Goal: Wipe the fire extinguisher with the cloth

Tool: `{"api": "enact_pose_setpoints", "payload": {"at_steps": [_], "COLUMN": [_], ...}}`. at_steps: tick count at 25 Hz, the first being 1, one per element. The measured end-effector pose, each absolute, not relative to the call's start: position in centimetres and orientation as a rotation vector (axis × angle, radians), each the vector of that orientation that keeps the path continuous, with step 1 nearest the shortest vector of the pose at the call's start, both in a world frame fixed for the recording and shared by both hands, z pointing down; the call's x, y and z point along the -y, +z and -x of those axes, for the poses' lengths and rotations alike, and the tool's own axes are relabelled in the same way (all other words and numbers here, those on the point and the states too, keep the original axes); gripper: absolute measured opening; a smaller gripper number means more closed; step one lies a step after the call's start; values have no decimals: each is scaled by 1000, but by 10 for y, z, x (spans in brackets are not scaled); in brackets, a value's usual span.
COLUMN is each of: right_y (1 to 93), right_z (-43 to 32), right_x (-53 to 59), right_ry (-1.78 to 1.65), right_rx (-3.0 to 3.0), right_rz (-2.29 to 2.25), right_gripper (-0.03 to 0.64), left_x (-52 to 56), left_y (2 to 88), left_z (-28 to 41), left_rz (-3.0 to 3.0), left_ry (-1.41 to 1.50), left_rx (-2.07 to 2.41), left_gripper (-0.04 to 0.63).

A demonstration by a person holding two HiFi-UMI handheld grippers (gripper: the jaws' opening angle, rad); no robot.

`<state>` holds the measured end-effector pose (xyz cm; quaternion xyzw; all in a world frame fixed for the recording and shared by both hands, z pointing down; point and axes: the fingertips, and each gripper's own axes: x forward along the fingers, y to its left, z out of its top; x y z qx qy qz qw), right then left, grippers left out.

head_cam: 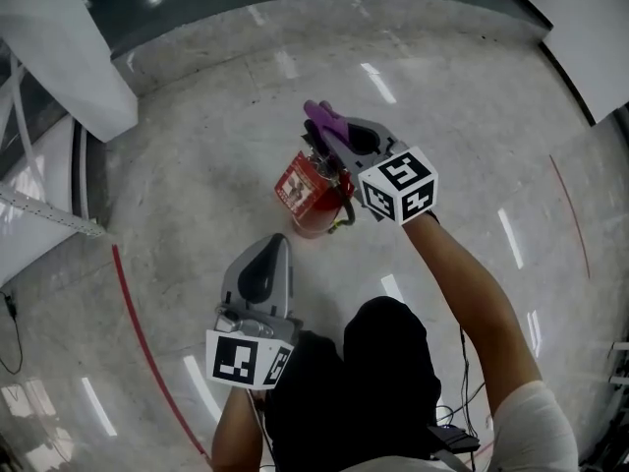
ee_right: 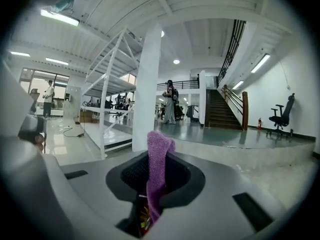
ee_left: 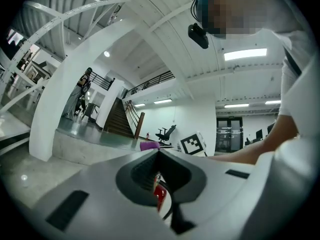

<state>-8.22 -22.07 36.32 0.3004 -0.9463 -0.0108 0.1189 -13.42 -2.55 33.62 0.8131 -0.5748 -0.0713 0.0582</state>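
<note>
Two grippers are held close to a red fire extinguisher (head_cam: 307,193) that stands on the polished floor (head_cam: 197,146).
The right gripper (head_cam: 322,124) is closed on a purple cloth (head_cam: 320,116), which is pinched between its jaws and sticks out past their tips. This gripper is poised over the extinguisher's top, by the valve and the black hose (head_cam: 344,216); whether the cloth touches the extinguisher cannot be made out. The left gripper (head_cam: 282,240) is pressed shut with nothing caught between its jaws. It is pointed at the extinguisher from the person's side, just beside it.
</note>
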Motion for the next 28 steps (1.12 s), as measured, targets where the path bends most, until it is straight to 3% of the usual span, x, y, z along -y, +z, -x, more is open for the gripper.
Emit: {"api": "enact_pose_setpoints", "payload": {"at_steps": [10, 28], "right_y": [390, 431], "right_z": [110, 55], "right_x": [196, 118], "right_ry": [-78, -98], "right_rx": [2642, 2656], "right_rz": [-525, -283], "right_gripper": [57, 58], "left_x": [24, 26], "left_y": [344, 378], "left_z": [136, 127], "left_rz": [-2459, -2438], "left_ry": [-205, -153], "left_rx": [1739, 1699], "left_gripper": [3, 3]}}
